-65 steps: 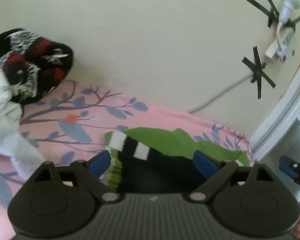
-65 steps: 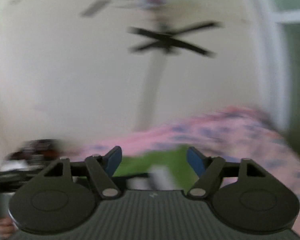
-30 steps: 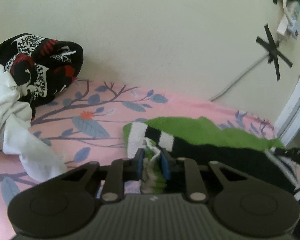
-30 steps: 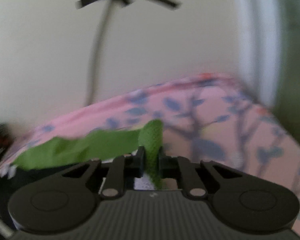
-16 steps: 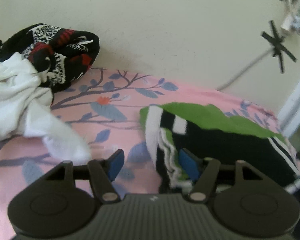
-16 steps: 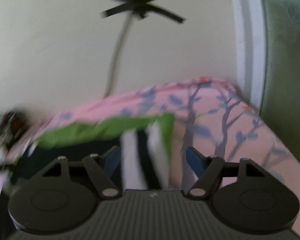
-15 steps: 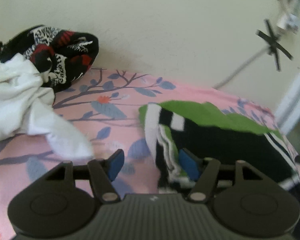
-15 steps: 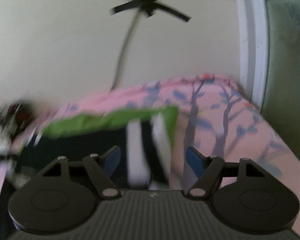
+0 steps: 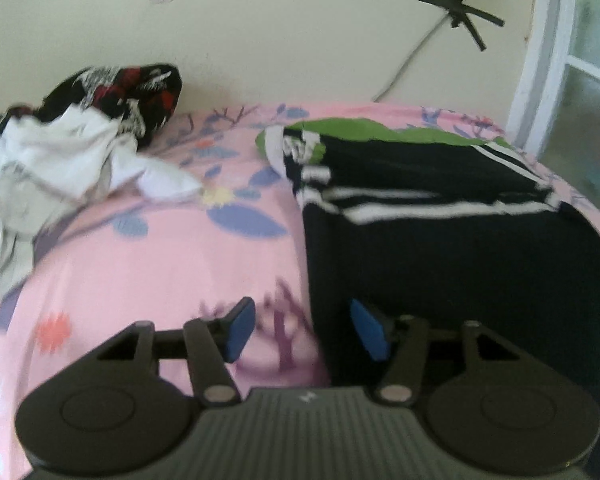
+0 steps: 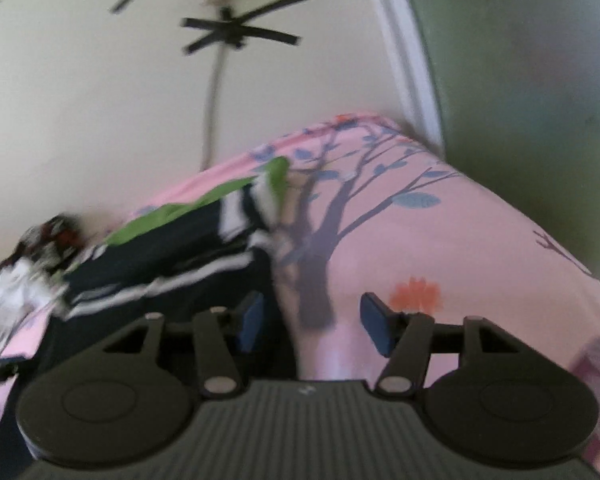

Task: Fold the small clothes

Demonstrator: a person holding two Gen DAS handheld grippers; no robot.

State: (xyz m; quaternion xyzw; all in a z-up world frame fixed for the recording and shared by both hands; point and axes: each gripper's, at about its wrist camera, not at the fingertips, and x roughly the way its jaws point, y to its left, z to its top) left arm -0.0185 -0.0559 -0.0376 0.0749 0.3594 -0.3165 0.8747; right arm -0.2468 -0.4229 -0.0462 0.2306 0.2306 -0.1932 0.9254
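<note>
A black garment [image 9: 440,264] with white stripes and a green far part lies spread on the pink flowered bedsheet [image 9: 160,264]. My left gripper [image 9: 303,330] hovers at the garment's near left edge. Its jaws are closing, with the black edge and bare sheet under the gap and neither pad pressing on cloth. In the right wrist view the same garment [image 10: 172,256] runs off to the left. My right gripper [image 10: 314,326] is at its near right edge, jaws closing. Its left fingertip [image 10: 252,322] is over black cloth and its right one over the sheet [image 10: 440,240], gripping nothing.
A heap of white cloth [image 9: 60,160] and a black, red and white patterned garment [image 9: 132,92] lie at the bed's far left by the wall. A cable taped with black crosses [image 9: 460,16] runs down the wall. A white door frame [image 9: 540,60] stands at the right.
Both grippers let go of the garment's far edge, opened, and drew back to its near side. The garment now lies flat, its green part at the far end.
</note>
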